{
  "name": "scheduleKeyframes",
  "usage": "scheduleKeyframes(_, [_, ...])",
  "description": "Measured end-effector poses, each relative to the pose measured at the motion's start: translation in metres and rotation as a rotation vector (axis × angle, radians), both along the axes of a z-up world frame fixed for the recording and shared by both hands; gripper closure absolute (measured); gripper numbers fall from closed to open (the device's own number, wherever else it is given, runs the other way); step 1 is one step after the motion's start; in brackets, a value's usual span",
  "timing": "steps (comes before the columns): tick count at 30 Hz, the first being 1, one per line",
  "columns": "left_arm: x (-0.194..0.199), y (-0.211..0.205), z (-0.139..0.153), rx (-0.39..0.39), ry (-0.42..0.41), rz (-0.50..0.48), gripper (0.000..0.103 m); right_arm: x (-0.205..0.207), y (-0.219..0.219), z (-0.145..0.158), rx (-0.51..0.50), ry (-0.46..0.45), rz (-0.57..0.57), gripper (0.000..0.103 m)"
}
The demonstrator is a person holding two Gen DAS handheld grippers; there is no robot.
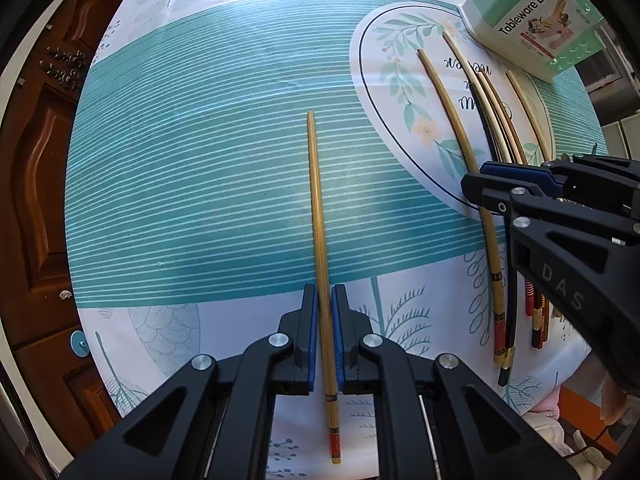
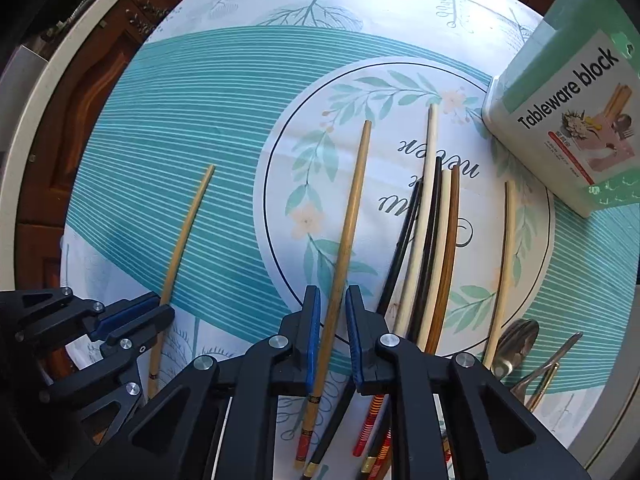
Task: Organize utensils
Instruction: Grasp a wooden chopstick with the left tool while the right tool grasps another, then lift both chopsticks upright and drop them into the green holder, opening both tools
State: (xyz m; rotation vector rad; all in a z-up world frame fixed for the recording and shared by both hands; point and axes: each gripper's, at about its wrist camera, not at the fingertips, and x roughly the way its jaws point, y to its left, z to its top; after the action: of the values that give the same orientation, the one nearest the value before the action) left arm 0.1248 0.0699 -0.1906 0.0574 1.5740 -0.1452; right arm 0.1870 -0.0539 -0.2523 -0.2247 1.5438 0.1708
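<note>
your left gripper (image 1: 324, 332) is clamped on a slim golden-brown bamboo chopstick with a red and black banded end (image 1: 318, 216); the blue pads (image 1: 312, 336) press both its sides, and the stick runs out over the teal striped part of the white and teal leaf-print tablecloth (image 1: 192, 184). from the right wrist view the same left gripper (image 2: 138, 314) grips that stick (image 2: 184, 240) low on its length.

your right gripper (image 2: 333, 332) straddles a second golden-brown chopstick with a red and black end (image 2: 348, 236). a narrow gap shows on each side of the stick, so the blue pads (image 2: 313, 332) are not pressing it; the jaws stand nearly closed around it, not gripping.

just right of that stick lies a loose bundle of black, cream and dark brown chopsticks (image 2: 434, 240), touching one another, with a lone pale chopstick (image 2: 505, 256) apart further right. a steel spoon (image 2: 516, 344) and a slim metal fork (image 2: 548, 368) lie at the lower right, partly hidden by the gripper.

the container, a pale green box labelled "tableware block" (image 2: 568, 120), stands at the upper right of the cloth, well apart from both grippers. whether it holds anything cannot be told. a carved brown wooden door (image 1: 44, 160) lies beyond the table edge.
</note>
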Motion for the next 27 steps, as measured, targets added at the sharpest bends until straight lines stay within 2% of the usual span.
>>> scheduleKeyframes(5, [-0.003,-0.004,-0.003,0.024,0.02,-0.009,0.095,0.002,0.019,0.01,-0.081,0.009,0.062,0.09])
scheduleKeyframes(10, [-0.008,-0.008,-0.004,0.04,0.032,-0.024,0.092,0.009,0.028,0.023,-0.083,0.012,0.06,0.09])
scheduleKeyframes(14, [-0.011,-0.012,-0.005,0.041,0.031,-0.013,0.092,0.01,0.032,0.033,-0.067,-0.004,0.048,0.095])
scheduleKeyframes(16, [-0.013,-0.013,-0.004,0.042,0.03,-0.019,0.093,0.011,0.033,0.04,-0.061,-0.01,0.05,0.096])
scheduleKeyframes(17, [-0.014,-0.014,-0.004,0.042,0.03,-0.022,0.098,0.006,0.032,0.042,-0.054,-0.012,0.052,0.097])
scheduleKeyframes(20, [-0.018,-0.013,-0.004,0.03,0.026,-0.019,0.099,0.008,0.027,0.053,0.042,0.019,0.019,0.097])
scheduleKeyframes(23, [-0.022,-0.004,-0.004,-0.009,-0.001,0.026,0.099,0.008,0.012,0.075,0.174,-0.009,-0.032,0.097])
scheduleKeyframes(24, [-0.025,-0.001,-0.002,-0.028,-0.024,0.04,0.099,0.007,0.007,0.083,0.234,-0.021,-0.044,0.097])
scheduleKeyframes(26, [-0.03,0.001,0.001,-0.042,-0.067,0.047,0.099,0.003,-0.002,0.099,0.293,-0.069,-0.065,0.097])
scheduleKeyframes(27, [-0.035,0.0,0.005,-0.045,-0.111,0.044,0.099,0.0,-0.007,0.108,0.354,-0.093,-0.068,0.097])
